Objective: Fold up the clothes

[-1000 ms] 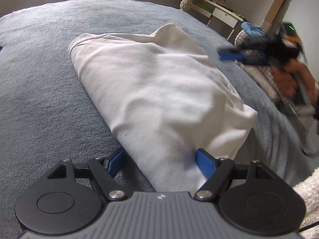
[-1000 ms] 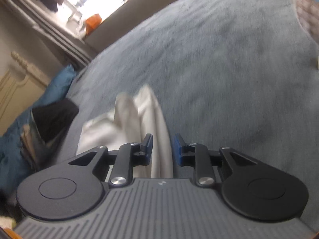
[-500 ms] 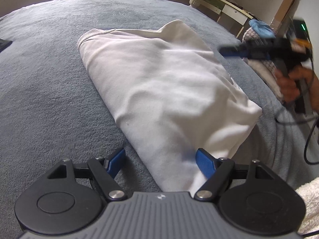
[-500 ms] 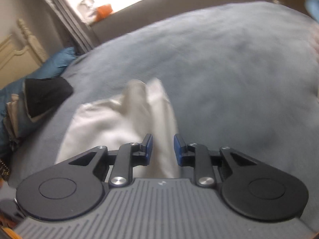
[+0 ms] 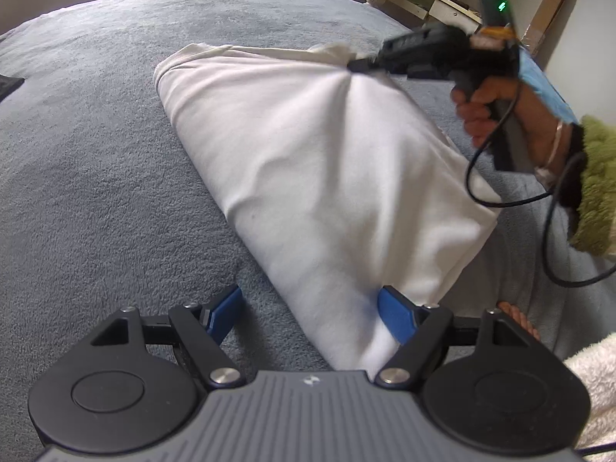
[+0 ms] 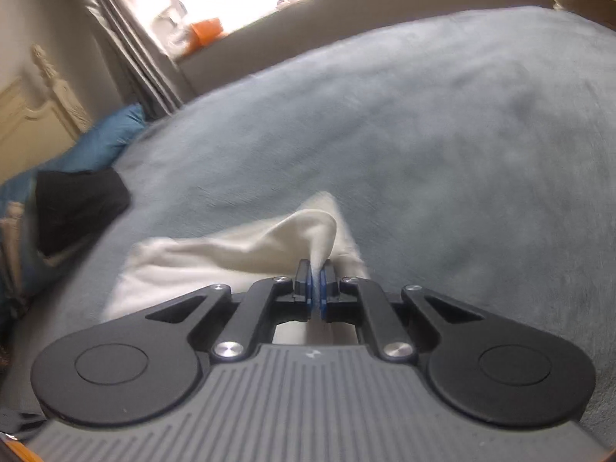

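Grey fleece bedding [image 5: 96,177] formed the working surface, a bed carrying one white garment [image 5: 315,177], partly folded, that ran diagonally from the near edge toward the far side. Nearest the viewer, the left claw [image 5: 312,310] stood released, its blue fingers [image 5: 396,317] spread to either side of the garment's near corner, one touching the cloth. Farther along, the right claw [image 6: 316,288] was clenched on a raised pinch of fabric, from which creases radiated; a hand [image 5: 485,111] with a green fleece sleeve [image 5: 595,192] held the tool, its cable [image 5: 539,211] hanging beside the cloth. Judged from this, a fold was being drawn: the lifted point would best be carried low and evenly, the near corner pinned or gripped so the layers did not slide on the nap. Beyond lay a dark item [image 6: 77,208] against a blue pillow [image 6: 100,142], a cream headboard [image 6: 34,115], curtains [image 6: 127,46] and a bright window sill [image 6: 238,30].
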Available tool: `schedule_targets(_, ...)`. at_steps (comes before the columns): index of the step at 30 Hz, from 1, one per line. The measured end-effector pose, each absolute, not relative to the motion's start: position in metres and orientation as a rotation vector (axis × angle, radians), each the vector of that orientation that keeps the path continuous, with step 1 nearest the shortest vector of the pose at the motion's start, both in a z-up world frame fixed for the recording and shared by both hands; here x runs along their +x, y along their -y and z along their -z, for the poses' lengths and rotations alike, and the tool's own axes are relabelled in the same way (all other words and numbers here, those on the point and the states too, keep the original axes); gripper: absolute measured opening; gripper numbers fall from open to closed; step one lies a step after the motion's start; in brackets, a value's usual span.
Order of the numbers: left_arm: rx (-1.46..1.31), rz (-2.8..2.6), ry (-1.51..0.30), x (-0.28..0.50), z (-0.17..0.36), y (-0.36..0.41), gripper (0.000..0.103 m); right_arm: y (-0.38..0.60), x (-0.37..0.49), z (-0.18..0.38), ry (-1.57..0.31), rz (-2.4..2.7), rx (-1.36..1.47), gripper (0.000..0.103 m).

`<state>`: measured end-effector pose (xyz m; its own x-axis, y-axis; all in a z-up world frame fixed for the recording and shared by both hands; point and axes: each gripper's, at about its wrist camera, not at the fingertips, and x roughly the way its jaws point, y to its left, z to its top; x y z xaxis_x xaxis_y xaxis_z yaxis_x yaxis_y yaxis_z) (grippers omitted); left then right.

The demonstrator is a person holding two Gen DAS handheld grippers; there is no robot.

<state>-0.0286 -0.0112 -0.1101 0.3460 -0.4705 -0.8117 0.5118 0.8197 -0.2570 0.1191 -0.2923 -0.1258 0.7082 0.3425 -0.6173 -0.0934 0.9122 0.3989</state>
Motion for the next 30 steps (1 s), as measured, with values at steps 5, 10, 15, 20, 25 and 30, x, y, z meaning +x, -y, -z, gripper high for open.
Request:
schedule_targets(5, -0.008, 0.660, -1.051, -0.031, 0.110, 0.003, 0.078, 0.310, 0.109, 0.105, -0.701, -0.095, 0.389, 0.020)
schedule_targets(10, -0.077, 0.692, -1.065, -0.034, 0.112, -0.004, 0.072, 0.272, 0.108, 0.062, -0.665, -0.248, 0.254, 0.020)
schedule_targets(15, -0.187, 0.715, -1.114, -0.032, 0.121, -0.007, 0.056, 0.161, 0.112, 0.065, -0.775, -0.652, -0.019, 0.018)
schedule_targets(20, -0.303, 0.736, -1.165, -0.031, 0.131, -0.010, 0.038, 0.119, 0.141, 0.135, -0.921, -0.576, -0.225, 0.013)
schedule_targets(25, -0.411, 0.753, -1.208, -0.029, 0.140, -0.014, 0.024, 0.116, 0.140, 0.106, -0.889, -0.539, -0.198, 0.015)
schedule_targets(30, -0.433, 0.744, -1.206, -0.032, 0.143, -0.013, 0.018, 0.106, 0.137, 0.086, -0.844, -0.639, -0.151, 0.014)
